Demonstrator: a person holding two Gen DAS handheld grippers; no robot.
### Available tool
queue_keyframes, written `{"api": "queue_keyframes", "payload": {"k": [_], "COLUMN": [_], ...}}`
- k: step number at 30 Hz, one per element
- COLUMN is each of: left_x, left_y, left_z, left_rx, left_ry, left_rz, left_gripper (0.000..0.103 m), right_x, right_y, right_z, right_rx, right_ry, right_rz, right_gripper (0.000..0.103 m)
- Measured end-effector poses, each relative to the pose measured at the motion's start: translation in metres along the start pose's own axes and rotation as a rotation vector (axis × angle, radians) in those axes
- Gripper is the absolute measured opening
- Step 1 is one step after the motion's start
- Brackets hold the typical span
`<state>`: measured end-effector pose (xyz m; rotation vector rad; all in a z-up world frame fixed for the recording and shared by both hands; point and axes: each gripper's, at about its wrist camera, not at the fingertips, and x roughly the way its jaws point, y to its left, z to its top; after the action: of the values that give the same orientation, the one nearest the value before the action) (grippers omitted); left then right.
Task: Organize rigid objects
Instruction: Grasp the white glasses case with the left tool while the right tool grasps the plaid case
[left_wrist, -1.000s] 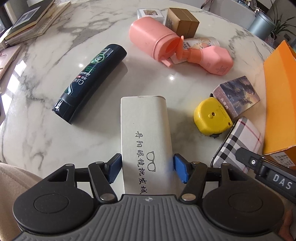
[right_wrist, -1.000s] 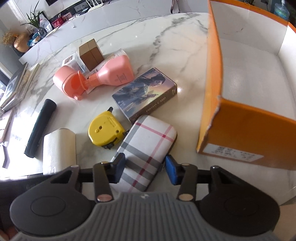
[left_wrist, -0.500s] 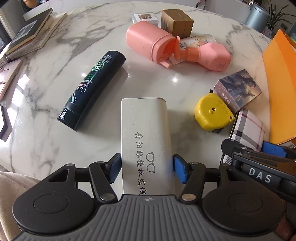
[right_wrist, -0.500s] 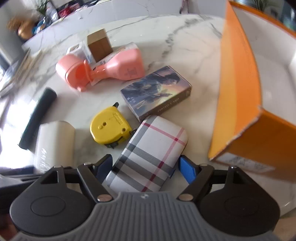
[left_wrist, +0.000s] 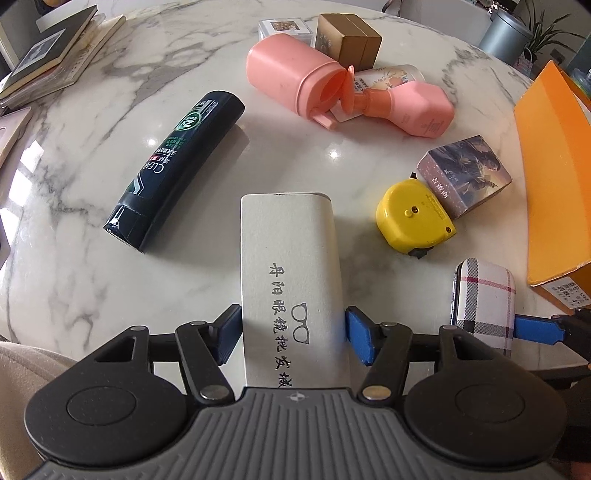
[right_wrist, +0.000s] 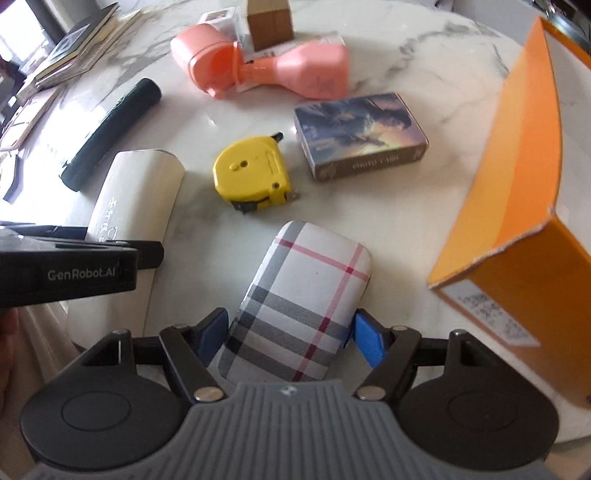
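1. The left gripper (left_wrist: 291, 334) is set astride the near end of a white glasses case (left_wrist: 290, 273) printed with black characters; its blue pads (left_wrist: 358, 338) stand at the case's two sides, the left one touching, while a thin gap seems to be left at the right one, so a firm grip cannot be confirmed.
2. The right gripper (right_wrist: 290, 338) is placed around the near end of a plaid glasses case (right_wrist: 303, 306); its jaws are closing, with the case between them and a narrow gap seen at the right pad (right_wrist: 369, 341).
3. Both cases are laid flat on the marble table (left_wrist: 74, 155), near each other, the white one to the left.
4. Beyond the plaid case a yellow tape measure (right_wrist: 253, 173) is found, with a picture-printed card box (right_wrist: 362, 136) just beside it.
5. An open orange box (right_wrist: 517, 177) is stood at the right, near the plaid case.
6. Farther out, a dark shampoo tube (left_wrist: 175, 171), a pink bottle (left_wrist: 402, 107), a pink cup (left_wrist: 291, 75) on its side and a brown box (left_wrist: 349, 38) are seen.
7. Books (left_wrist: 51, 62) are stacked at the table's far left edge.
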<state>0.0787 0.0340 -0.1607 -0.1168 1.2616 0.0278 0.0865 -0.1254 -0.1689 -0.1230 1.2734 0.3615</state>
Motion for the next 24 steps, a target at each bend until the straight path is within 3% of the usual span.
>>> {"api": "queue_keyframes", "payload": {"k": [1, 3, 7, 10, 13, 18, 24], "left_x": [0.000, 0.001, 0.003, 0.002, -0.003, -0.023, -0.045], "left_y": [0.000, 0.000, -0.008, -0.007, 0.001, 0.000, -0.001], "left_z": [0.000, 0.000, -0.001, -0.002, -0.002, -0.009, -0.016], "left_rx": [-0.001, -0.006, 0.047, 0.042, 0.000, 0.021, 0.038], "left_ry": [-0.003, -0.015, -0.030, -0.037, -0.048, -0.134, -0.203], "left_rz": [-0.001, 0.004, 0.038, 0.036, -0.010, -0.059, -0.086], "left_gripper": [0.072, 0.075, 0.072, 0.070, 0.070, 0.069, 0.069], "right_x": [0.000, 0.001, 0.004, 0.006, 0.005, -0.006, -0.032], "right_y": [-0.002, -0.008, -0.009, 0.006, 0.015, -0.002, 0.002], "right_z": [0.001, 0.002, 0.004, 0.004, -0.001, -0.005, -0.018], "right_rx": [0.025, 0.098, 0.152, 0.079, 0.041, 0.123, 0.119], "right_ry": [0.001, 0.017, 0.009, -0.020, -0.049, -0.079, -0.185], "right_rz": [0.002, 0.010, -0.019, -0.089, -0.115, -0.046, 0.009], "right_gripper": [0.075, 0.086, 0.086, 0.074, 0.071, 0.067, 0.065]}}
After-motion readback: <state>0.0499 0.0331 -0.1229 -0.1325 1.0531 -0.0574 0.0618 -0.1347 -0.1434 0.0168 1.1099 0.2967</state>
